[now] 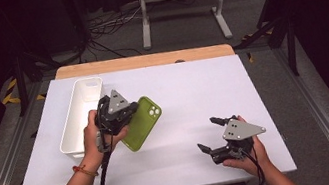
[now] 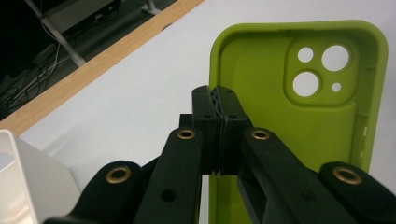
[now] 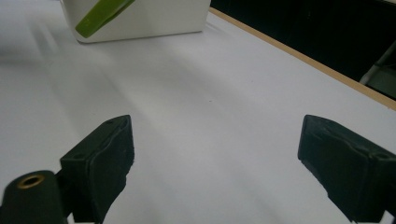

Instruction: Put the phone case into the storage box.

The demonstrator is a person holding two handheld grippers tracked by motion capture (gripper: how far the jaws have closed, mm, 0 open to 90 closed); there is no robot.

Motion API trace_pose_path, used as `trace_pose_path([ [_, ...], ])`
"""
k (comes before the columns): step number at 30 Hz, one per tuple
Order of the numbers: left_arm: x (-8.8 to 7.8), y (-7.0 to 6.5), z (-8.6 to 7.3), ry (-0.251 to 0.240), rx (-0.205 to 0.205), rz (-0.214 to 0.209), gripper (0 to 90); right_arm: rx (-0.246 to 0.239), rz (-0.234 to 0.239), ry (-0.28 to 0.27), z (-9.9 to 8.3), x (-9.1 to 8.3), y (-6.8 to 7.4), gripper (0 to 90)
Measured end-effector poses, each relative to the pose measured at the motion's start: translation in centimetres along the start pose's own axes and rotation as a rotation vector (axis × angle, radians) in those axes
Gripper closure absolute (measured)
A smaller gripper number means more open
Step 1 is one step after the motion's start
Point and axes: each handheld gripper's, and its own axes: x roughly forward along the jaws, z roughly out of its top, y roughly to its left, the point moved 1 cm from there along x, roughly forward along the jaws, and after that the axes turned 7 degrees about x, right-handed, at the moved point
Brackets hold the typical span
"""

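Lime-green silicone, a phone case (image 2: pixel 299 121), is pinched by its side wall between the closed jaws of the left gripper (image 2: pixel 217 100), hollow side facing the camera and the lens cut-outs at the far end. In the high view the case (image 1: pixel 143 122) juts out to the right of that gripper (image 1: pixel 114 115), tilted, apparently lifted off the white table (image 1: pixel 193 93). A white bin (image 1: pixel 80 114) lies just to the gripper's left, long and open-topped. The step in hand looks like carrying the case to the bin; the next move would call for swinging it left over the rim and then releasing.

The right gripper (image 1: pixel 210 135) rests well apart, nearer the person, its jaws spread wide and holding nothing (the right gripper view looks between them across bare table). That view also catches the case (image 3: pixel 102 13) against the bin's wall (image 3: pixel 159 18), farther off. The left gripper view alone reveals where the jaws bite.
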Motion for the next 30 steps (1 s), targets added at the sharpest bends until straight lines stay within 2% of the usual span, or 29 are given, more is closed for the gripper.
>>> trace_pose_path([
  [6,-1.6,0.3,-0.9,-0.033,-0.023,0.016,88.5,0.000,-0.002,0.006,0.0,0.1,0.1,11.5],
  [12,-2.6,0.9,-1.5,-0.040,-0.035,0.042,88.5,0.001,-0.002,0.010,-0.1,0.2,0.1,11.5],
  [14,-3.2,1.3,-1.7,-0.053,-0.053,0.065,88.5,0.000,-0.003,0.012,-0.1,0.2,0.1,11.5],
  [19,-4.2,2.0,-1.8,-0.074,-0.068,0.091,88.5,-0.002,-0.002,0.012,-0.1,0.3,0.1,11.5],
  [24,-5.6,2.8,-2.2,-0.121,-0.111,0.130,88.5,-0.004,-0.002,0.013,-0.2,0.3,0.1,11.5],
  [30,-6.9,3.8,-2.4,-0.142,-0.136,0.164,88.5,-0.003,-0.003,0.014,-0.2,0.4,0.1,11.5],
])
